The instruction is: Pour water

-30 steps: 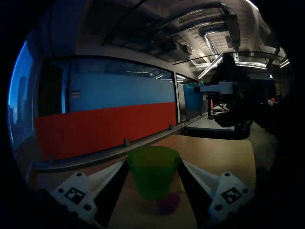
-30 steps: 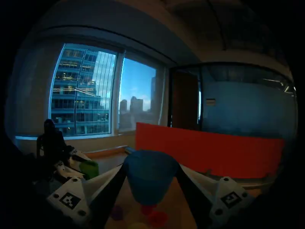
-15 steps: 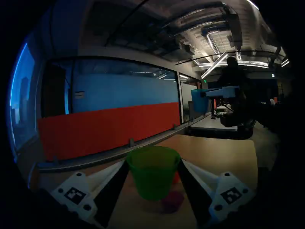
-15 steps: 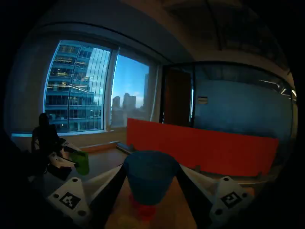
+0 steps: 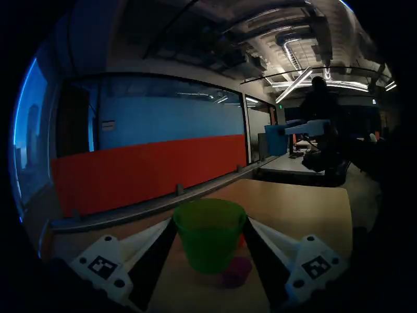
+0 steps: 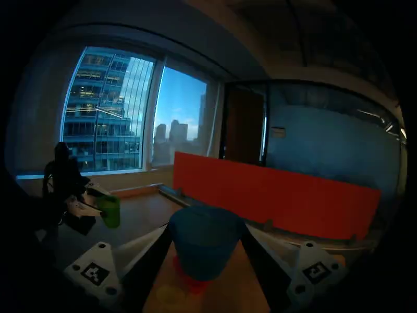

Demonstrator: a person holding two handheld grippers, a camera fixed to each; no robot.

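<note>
Down at the bottom middle of the left gripper view, the left gripper (image 5: pixel 208 225) is squeezing a green cup (image 5: pixel 209 245) between its two white fingers, and the cup's open top is facing up. A wooden table (image 5: pixel 302 203) is showing behind it, and a small pink thing (image 5: pixel 237 268) is peeking out at the cup's lower right. Far off at the upper right of that view, a blue cup (image 5: pixel 276 140) is hanging in the air. At the bottom middle of the right gripper view, the right gripper (image 6: pixel 206 232) is pinching that blue cup from both sides. A red thing (image 6: pixel 194 284) is peeking out below it. A red wall panel (image 6: pixel 281 195) is running across behind.
</note>
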